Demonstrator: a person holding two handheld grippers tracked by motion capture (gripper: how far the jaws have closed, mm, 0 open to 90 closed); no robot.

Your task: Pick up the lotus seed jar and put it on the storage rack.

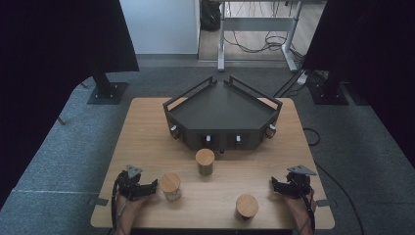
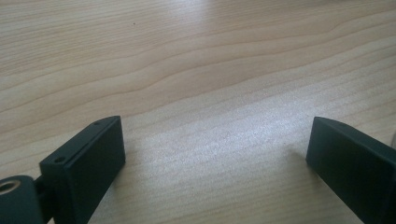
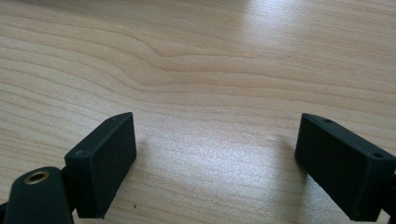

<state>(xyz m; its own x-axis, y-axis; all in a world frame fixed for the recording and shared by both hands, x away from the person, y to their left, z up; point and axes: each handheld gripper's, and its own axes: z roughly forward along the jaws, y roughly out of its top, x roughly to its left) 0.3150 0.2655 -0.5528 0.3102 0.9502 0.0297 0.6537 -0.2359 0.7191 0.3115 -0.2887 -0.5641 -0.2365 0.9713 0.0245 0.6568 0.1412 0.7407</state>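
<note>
The left gripper [image 1: 152, 186] rests near the desk's front left corner, jaws spread wide and empty over bare wood. Just beside its tips, toward the desk's middle, stands a small clear jar with a round wooden lid [image 1: 171, 186], upright, so this hand is nearest it. The right gripper [image 1: 275, 186], also agape and empty, sits near the front right corner, with a second wooden-lidded jar [image 1: 246, 206] close by at the front edge. A third lidded jar [image 1: 205, 161] stands mid-desk before the black angular tray [image 1: 222, 117] at the back edge. The pale wooden desk [image 1: 147, 132] stands on grey carpet.
</note>
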